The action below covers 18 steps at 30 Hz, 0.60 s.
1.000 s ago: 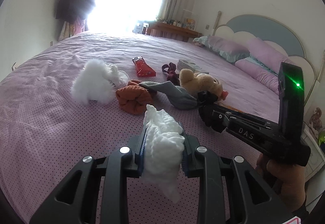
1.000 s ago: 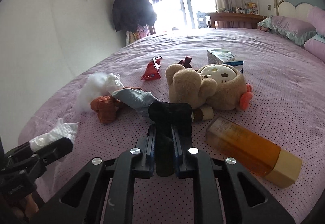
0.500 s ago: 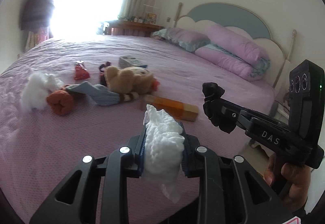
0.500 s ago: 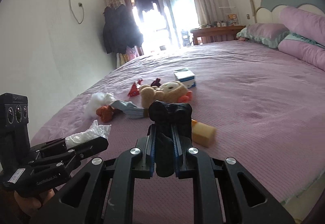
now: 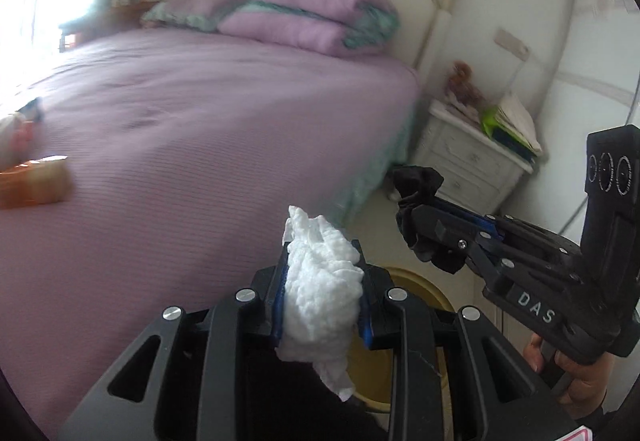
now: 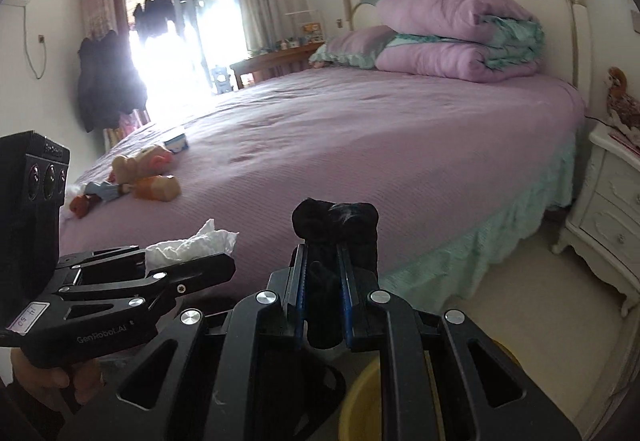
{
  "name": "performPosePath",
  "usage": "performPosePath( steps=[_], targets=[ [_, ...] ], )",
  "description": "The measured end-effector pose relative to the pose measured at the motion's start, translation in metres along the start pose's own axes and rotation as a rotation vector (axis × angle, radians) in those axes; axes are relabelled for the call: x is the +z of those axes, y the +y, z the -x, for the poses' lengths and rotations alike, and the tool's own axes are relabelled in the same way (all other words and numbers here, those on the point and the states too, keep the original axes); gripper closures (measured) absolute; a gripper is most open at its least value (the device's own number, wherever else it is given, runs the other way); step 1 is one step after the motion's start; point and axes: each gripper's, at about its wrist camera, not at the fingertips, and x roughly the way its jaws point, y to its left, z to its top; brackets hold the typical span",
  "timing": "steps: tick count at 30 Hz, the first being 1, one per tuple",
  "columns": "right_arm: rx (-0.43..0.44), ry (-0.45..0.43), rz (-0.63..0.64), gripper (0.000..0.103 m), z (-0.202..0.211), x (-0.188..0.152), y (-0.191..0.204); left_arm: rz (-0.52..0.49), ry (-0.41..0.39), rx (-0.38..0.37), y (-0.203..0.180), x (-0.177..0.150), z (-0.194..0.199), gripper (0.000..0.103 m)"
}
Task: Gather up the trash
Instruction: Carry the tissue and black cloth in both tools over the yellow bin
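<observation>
My left gripper point(image 5: 322, 281) is shut on a crumpled white tissue point(image 5: 320, 289), held in the air past the bed's edge. It also shows in the right wrist view point(image 6: 192, 261) with the tissue point(image 6: 188, 247). My right gripper point(image 6: 322, 273) is shut on a black crumpled piece point(image 6: 334, 229), which the left wrist view also shows point(image 5: 420, 201). A yellow bin point(image 5: 416, 285) stands on the floor below both grippers; its rim shows in the right wrist view point(image 6: 360, 393).
The purple bed point(image 6: 360, 145) fills the left. On it lie a plush toy point(image 6: 140, 161), an orange bottle point(image 6: 158, 189), socks and a small box point(image 6: 176, 143). A white nightstand point(image 5: 468, 157) stands right of the bed. Cream floor lies between them.
Both grippers have swung right, away from the items on the bed, to the bedside floor. The yellow bin has come into view below them. Both keep their hold.
</observation>
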Motion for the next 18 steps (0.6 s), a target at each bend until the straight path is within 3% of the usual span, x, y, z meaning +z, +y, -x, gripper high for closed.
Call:
performPosePath(
  steps=[9, 18],
  targets=[
    [-0.175, 0.084, -0.205, 0.089, 0.018, -0.057, -0.09, -0.122, 0.235, -0.136, -0.074, -0.022, -0.094, 0.075],
    [-0.261, 0.195, -0.329, 0.089, 0.013, -0.105, -0.133, -0.15, 0.44, -0.201, -0.109, -0.059, -0.158, 0.073]
  ],
)
